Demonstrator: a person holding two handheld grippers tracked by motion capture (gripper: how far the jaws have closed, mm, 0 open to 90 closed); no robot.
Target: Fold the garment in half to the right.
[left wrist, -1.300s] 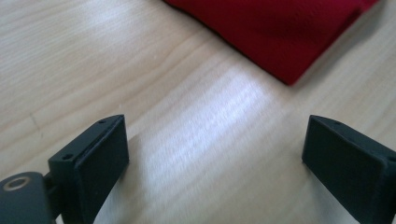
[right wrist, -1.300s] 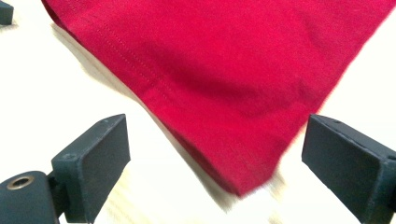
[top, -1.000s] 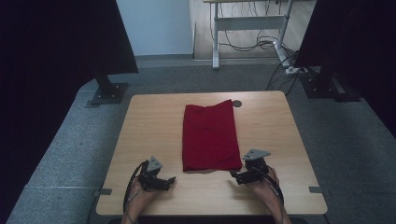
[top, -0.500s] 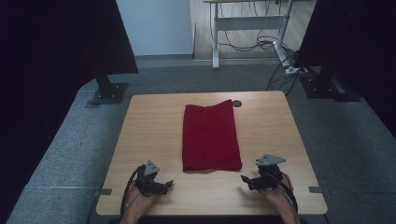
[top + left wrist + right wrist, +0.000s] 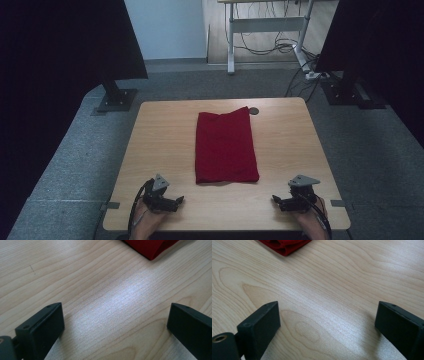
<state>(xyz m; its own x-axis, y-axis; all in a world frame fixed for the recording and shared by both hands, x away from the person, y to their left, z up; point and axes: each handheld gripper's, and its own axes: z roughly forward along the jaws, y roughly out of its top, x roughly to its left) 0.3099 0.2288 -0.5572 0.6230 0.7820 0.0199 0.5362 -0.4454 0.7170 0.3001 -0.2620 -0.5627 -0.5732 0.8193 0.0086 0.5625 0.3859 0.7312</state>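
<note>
High view: folded red cloth lies flat mid-table; left gripper and right gripper rest near the front edge, well apart from it.
Left gripper view: jaws wide apart, empty; cloth corner ahead.
Right gripper view: jaws wide apart, empty.
Progress: folding looks finished.

A lab or office recording space. A light wooden table stands on grey carpet. Dark panels on floor stands flank it at the far left and far right. Beyond, a pale wall, the metal leg of a second desk and loose cables with a power strip.
</note>
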